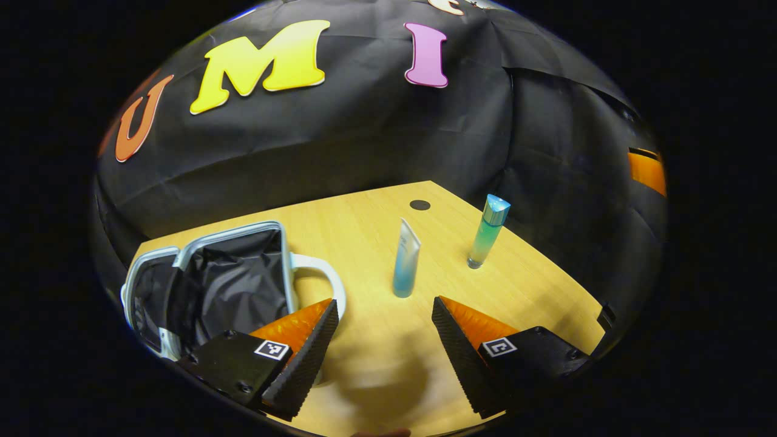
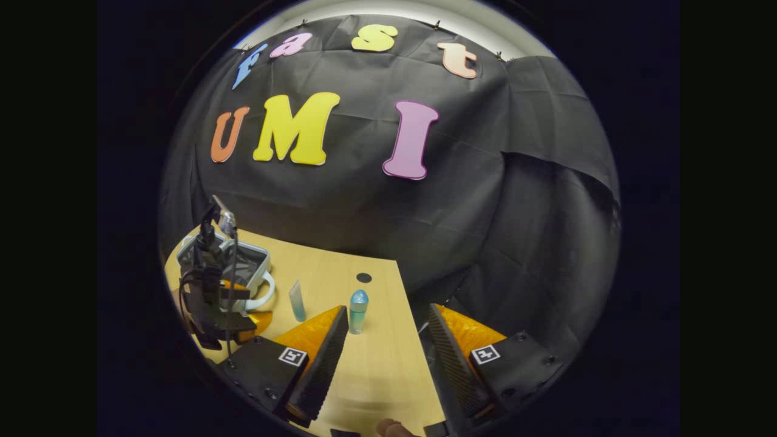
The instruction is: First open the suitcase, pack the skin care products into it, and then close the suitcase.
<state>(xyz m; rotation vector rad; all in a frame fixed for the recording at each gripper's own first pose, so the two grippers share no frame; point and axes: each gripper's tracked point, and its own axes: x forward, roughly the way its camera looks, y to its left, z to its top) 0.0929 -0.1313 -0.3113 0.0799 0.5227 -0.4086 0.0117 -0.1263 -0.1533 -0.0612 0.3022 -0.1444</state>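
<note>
Table: a pale wooden table [image 1: 376, 364] in a booth draped with black cloth, with a small dark round mark [image 1: 419, 204] near its far edge.

Suitcase: a small suitcase [image 1: 212, 279] with a light rim lies open on the table's left side, its black lining showing; a pale loop handle [image 1: 325, 279] sticks out toward the products.

Tube: a slim tube [image 1: 406, 259], clear fading to blue at the bottom, stands upright on its cap, near the suitcase handle but apart from it.

Bottle: a tall round bottle [image 1: 487, 232], green-blue with a shiny blue cap, stands upright to the right of the tube, apart from it.

Left gripper: the left gripper [image 1: 383, 315] hangs over the table with its fingers spread wide and nothing between them, pointed roughly at the tube.

Right gripper: the right gripper [image 2: 387, 321] is also spread wide and empty, with the bottle just ahead of its left finger.

Handling, tube: likely light and soft-walled (it would dent under a hard squeeze) and easily tipped; best taken at mid-body across its flat faces.

Handling, bottle: probably rigid, smooth and slippery; whether glass or plastic is unclear from here. Grip the straight body below the cap.

Progress: suitcase open, both products not yet packed.
</note>
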